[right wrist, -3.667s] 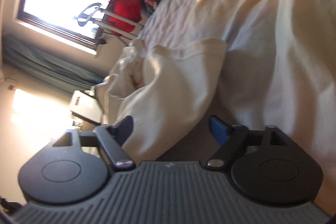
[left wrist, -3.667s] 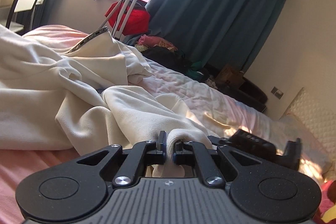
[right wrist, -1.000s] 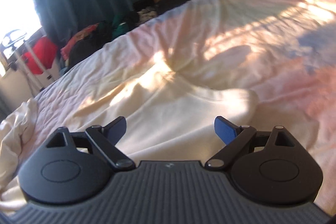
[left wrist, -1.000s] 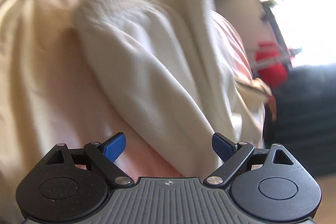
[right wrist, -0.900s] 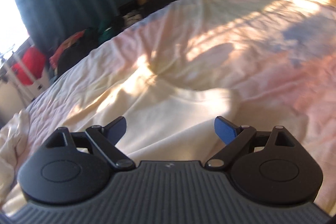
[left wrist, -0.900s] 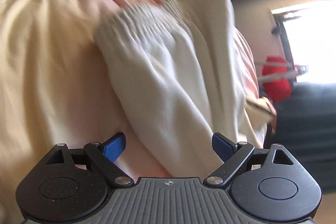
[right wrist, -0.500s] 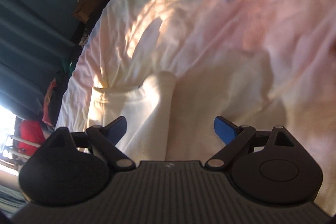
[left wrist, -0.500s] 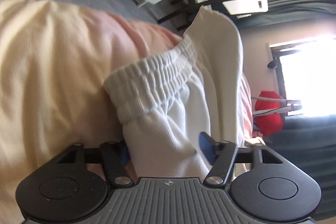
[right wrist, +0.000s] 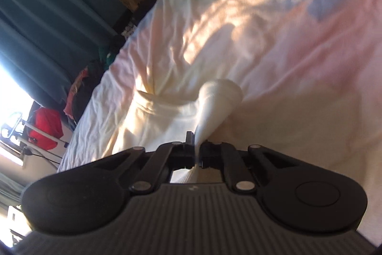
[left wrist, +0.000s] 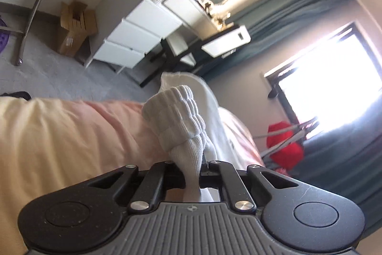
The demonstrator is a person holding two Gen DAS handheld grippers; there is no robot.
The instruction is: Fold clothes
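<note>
the left gripper was clamped on the ribbed elastic band of a cream garment that lay on the pink bed cover. the right gripper was pinched tight on another corner of that garment. to do this step well, both grips probably needed to rise together and keep the edge taut between them, so the cloth would hang flat before being laid over. counted: two grippers, each with fabric in it; one garment in hand; one red bag by the window.
</note>
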